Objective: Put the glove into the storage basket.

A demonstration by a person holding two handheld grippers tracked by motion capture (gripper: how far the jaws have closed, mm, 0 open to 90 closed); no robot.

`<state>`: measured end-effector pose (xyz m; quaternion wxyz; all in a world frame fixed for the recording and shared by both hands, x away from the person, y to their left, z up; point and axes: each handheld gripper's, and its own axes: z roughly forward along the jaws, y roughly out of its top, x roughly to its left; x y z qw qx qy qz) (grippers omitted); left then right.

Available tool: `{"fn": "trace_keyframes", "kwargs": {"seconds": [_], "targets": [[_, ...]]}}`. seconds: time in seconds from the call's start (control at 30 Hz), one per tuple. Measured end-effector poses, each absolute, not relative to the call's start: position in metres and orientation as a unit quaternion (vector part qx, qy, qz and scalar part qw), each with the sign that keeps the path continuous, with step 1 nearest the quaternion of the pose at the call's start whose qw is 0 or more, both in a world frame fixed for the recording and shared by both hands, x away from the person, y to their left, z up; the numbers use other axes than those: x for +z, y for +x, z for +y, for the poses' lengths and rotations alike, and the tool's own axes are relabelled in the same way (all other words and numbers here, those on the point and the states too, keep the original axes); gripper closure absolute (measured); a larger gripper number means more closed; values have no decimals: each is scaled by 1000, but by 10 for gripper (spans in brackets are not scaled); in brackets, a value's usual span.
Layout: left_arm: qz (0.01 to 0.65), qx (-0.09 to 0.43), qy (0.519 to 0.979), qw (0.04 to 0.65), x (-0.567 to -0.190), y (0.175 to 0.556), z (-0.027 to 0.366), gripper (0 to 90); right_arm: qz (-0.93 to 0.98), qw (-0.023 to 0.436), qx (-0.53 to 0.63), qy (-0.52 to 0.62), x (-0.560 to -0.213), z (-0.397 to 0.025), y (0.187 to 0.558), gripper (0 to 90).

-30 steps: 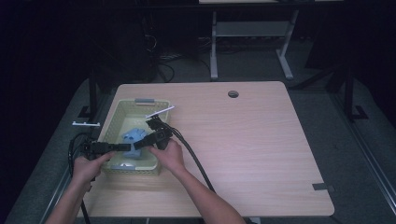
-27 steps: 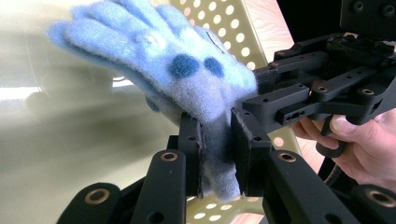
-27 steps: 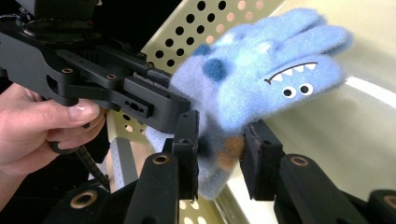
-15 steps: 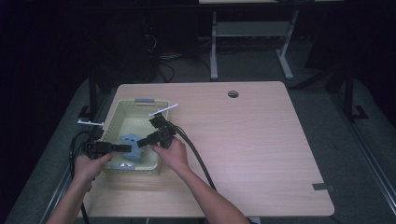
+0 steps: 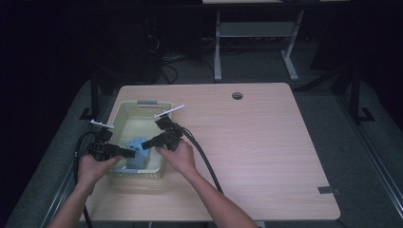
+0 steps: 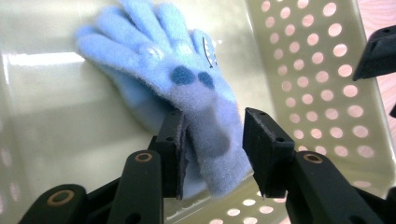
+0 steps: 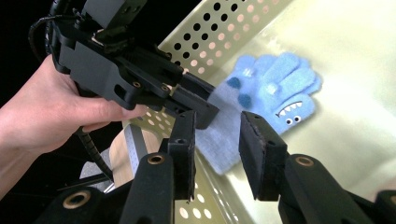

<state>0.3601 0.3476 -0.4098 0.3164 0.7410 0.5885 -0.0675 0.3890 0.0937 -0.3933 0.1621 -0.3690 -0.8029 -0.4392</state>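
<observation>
Pale-blue fleece, a small monster-face glove (image 6: 187, 88), lies on the floor of the perforated cream basket (image 5: 124, 114) at the table's (image 5: 266, 156) front-left corner. In the high view it is only a blue blur, half covered by the two tools. Its cuff sits between the parted jaws of the left gripper (image 6: 212, 154); whether both pads touch the cloth cannot be told. The right gripper (image 7: 215, 154) hangs over the basket's near edge with its jaws apart, holding nothing, aimed at the same cuff. Both forearms come in from the front edge, the hands angled inward over the basket. Since the earlier frames the two grippers have drawn slightly apart, and the glove now lies flatter.
</observation>
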Motion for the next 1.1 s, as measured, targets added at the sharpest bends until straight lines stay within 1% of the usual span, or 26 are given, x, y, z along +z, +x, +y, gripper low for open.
{"fn": "trace_keyframes", "kwargs": {"seconds": [0.2,0.27,0.33,0.57,0.7,1.1], "targets": [[592,-44,735,329,-397,360,352,596,-799,160,-445,-371,-389,86,389,658],[588,-39,738,328,-395,360,351,630,-799,156,-447,-369,-389,83,389,657],[586,-38,741,325,-395,360,349,653,-800,156,-446,-370,-388,81,389,658],[576,-41,745,335,-391,361,342,678,-794,155,-454,-373,-384,72,388,654],[572,-41,747,337,-390,361,341,682,-790,156,-457,-376,-383,66,388,641],[571,-44,730,373,-382,358,339,671,-786,150,-463,-380,-377,50,387,616]]}}
